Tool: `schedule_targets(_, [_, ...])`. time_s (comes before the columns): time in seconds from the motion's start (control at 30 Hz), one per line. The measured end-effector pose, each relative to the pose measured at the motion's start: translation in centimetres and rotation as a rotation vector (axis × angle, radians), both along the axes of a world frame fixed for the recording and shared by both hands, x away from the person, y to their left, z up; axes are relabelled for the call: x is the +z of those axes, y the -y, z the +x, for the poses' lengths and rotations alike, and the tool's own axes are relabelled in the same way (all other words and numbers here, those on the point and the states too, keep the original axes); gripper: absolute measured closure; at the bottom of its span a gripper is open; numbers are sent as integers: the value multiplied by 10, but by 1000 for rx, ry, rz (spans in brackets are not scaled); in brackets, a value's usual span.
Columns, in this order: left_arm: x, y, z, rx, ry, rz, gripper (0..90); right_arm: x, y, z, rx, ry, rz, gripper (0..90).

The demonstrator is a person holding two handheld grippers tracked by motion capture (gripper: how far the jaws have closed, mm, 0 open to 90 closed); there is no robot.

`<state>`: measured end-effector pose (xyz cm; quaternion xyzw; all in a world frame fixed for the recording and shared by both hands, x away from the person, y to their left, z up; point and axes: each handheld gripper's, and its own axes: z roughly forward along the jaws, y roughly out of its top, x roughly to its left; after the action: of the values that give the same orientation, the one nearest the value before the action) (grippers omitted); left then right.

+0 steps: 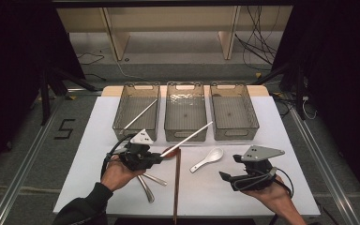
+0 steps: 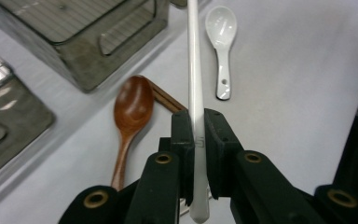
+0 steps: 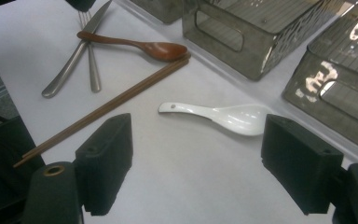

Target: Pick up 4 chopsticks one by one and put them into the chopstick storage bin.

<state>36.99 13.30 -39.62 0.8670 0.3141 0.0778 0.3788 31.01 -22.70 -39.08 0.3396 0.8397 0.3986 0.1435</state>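
From above, I saw my left gripper (image 1: 157, 158) at about eight o'clock on the white desk (image 1: 281, 140), its jaws clamped on the near end of a white chopstick (image 1: 187, 138), which slanted up toward two o'clock with its far tip over the front rim of the middle bin (image 1: 184, 112). A matching chopstick (image 1: 139, 116) already lay in the left bin (image 1: 138, 111) at eleven o'clock; the right bin (image 1: 233, 111) looked empty. My right gripper (image 1: 226, 177) hovered at five o'clock, jaws wide apart, aimed at a white ceramic spoon (image 3: 223, 115) lying just ahead of it. A wooden spoon (image 3: 137, 45), brown chopsticks (image 3: 107, 107) and a metal knife and fork (image 3: 77, 58) rested near the desk's centre. I judged the step to be carrying the held chopstick to its partner, so I wanted to keep a firm pinch, lift the long tip clear of the middle bin's rim, swing toward eleven o'clock, and lower it before releasing.
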Motion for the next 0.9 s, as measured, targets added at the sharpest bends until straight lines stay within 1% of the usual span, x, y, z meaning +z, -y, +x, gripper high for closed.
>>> schedule_targets(0.1, [2,-8,6,34,4,-2,828,-2,2,0,-12,-13,10,243])
schedule_targets(0.13, [3,-12,8,51,5,-9,827,-3,3,0,-11,-17,14,241])
schedule_targets(0.2, [3,-19,12,83,11,-23,828,-4,3,0,-26,-21,17,236])
schedule_targets(0.33, [4,-33,20,158,10,-42,827,-5,5,0,-46,-30,19,232])
schedule_targets(0.4, [4,-39,25,188,11,-50,828,-6,5,1,-49,-35,17,232])
schedule_targets(0.47, [5,-44,30,214,10,-47,827,-8,4,1,-53,-41,11,232])
schedule_targets(0.53, [7,-49,35,247,16,-53,827,-8,3,2,-55,-46,6,233])
schedule_targets(0.6, [9,-53,40,270,18,-58,828,-8,4,2,-52,-58,16,233])
schedule_targets(0.67, [11,-57,46,296,15,-66,828,-9,4,2,-56,-59,17,235])
schedule_targets(0.77, [13,-62,57,329,10,-64,827,-9,4,3,-56,-59,15,236])
schedule_targets(0.83, [14,-64,63,338,12,-54,827,-9,4,3,-54,-61,16,237])
schedule_targets(0.9, [13,-67,70,359,11,-45,827,-9,4,3,-54,-61,18,238])
